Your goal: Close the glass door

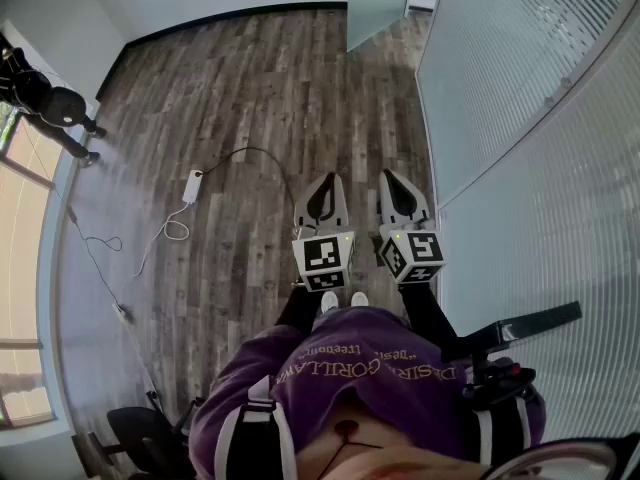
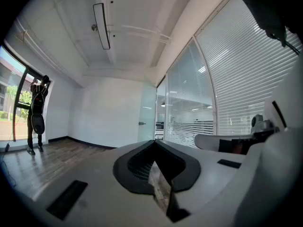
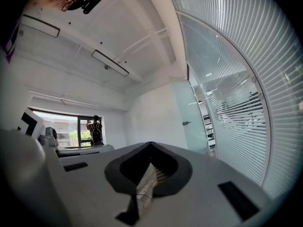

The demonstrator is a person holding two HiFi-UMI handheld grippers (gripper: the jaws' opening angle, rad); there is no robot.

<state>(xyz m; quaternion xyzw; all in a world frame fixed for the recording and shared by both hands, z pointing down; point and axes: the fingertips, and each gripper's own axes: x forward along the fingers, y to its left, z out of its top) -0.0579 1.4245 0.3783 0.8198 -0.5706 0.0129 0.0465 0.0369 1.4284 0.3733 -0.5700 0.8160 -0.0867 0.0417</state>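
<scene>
1. Far left, someone in dark clothes point(image 1: 45, 103) is standing right up at the window point(image 1: 22, 218), well apart from everything else
2. Next over, a white power strip point(image 1: 192, 185) lies on the wood floor point(image 1: 250, 78), its cable point(image 1: 255, 152) looping off towards the grippers
3. The left gripper point(image 1: 327, 180) is held level out in front of the person in the purple top point(image 1: 370, 368). Its jaws are pressed fully together and there's nothing between them
4. The right gripper point(image 1: 389, 176) is just beside it and it's the same story: jaws closed tip to tip, nothing held
5. The glass door point(image 1: 380, 3) is way off at the far end of the room, ahead and a bit right of both grippers, and neither one is touching it. It looks swung open, with a gap between it and the wall on its right
6. That striped glass wall point(image 1: 520, 78) runs down the whole right side, close by the right gripper
</scene>
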